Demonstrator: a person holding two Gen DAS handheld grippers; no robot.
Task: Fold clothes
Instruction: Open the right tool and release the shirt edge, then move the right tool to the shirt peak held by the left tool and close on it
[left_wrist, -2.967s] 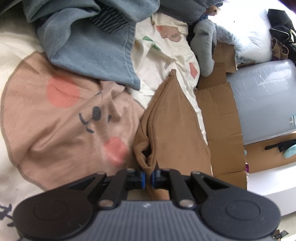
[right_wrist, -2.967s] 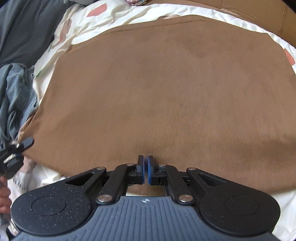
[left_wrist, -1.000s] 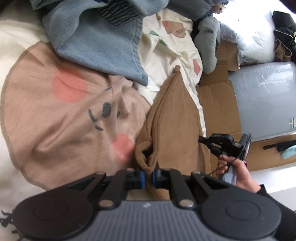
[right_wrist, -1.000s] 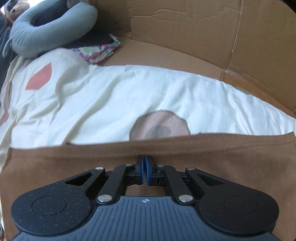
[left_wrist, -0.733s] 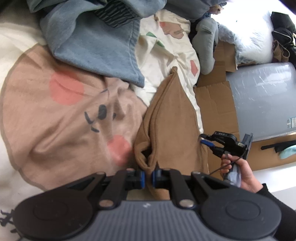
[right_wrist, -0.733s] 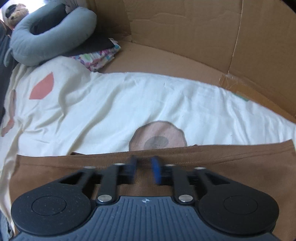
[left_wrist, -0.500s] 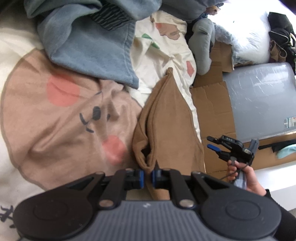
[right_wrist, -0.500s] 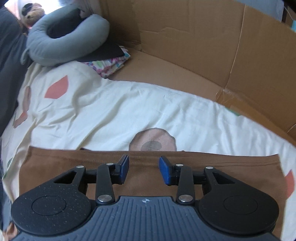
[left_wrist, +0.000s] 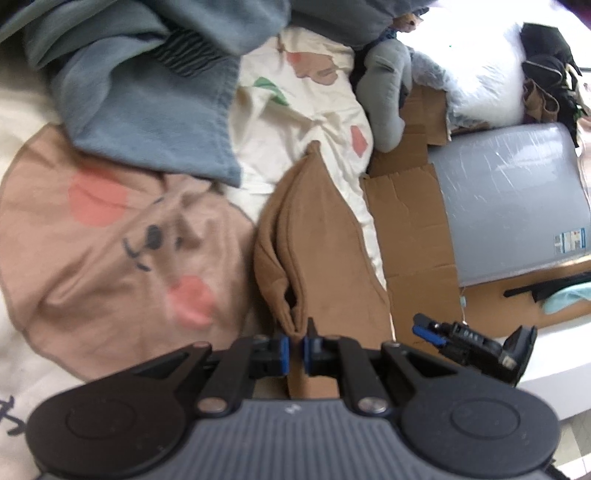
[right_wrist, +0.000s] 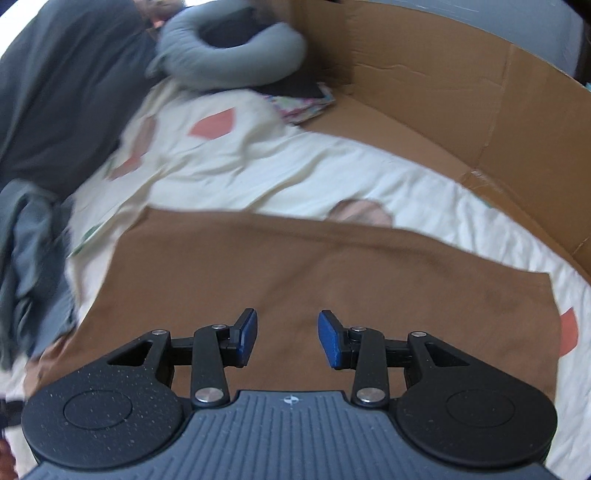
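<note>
In the left wrist view, a blue-grey garment (left_wrist: 147, 107) is heaped at the upper left of the frame, lying over a cream bedsheet (left_wrist: 306, 99) printed with a large tan cartoon face at the left. At the centre, the brown cloth (left_wrist: 317, 236) lies folded on the bed, its layered corner reaching down to the left gripper (left_wrist: 294, 350), whose blue pads are pinched closed on that corner. Right of the cloth is flattened cardboard (left_wrist: 406, 221), then a grey plastic-wrapped slab (left_wrist: 509, 206) at the right. At the lower right of the frame, the right gripper (left_wrist: 476, 341) shows, held clear of the cloth.

In the right wrist view, dark grey clothes (right_wrist: 33, 236) bunch at the left edge. The brown cloth (right_wrist: 295, 273) spreads flat across the middle of the frame on the bedsheet (right_wrist: 258, 162), its far edge straight. The right gripper (right_wrist: 288, 338) hovers at the lower centre, jaws spread wide apart with nothing between them. A grey neck pillow (right_wrist: 236, 62) sits at the upper centre, and a cardboard wall (right_wrist: 480, 85) fills the upper right.
</note>
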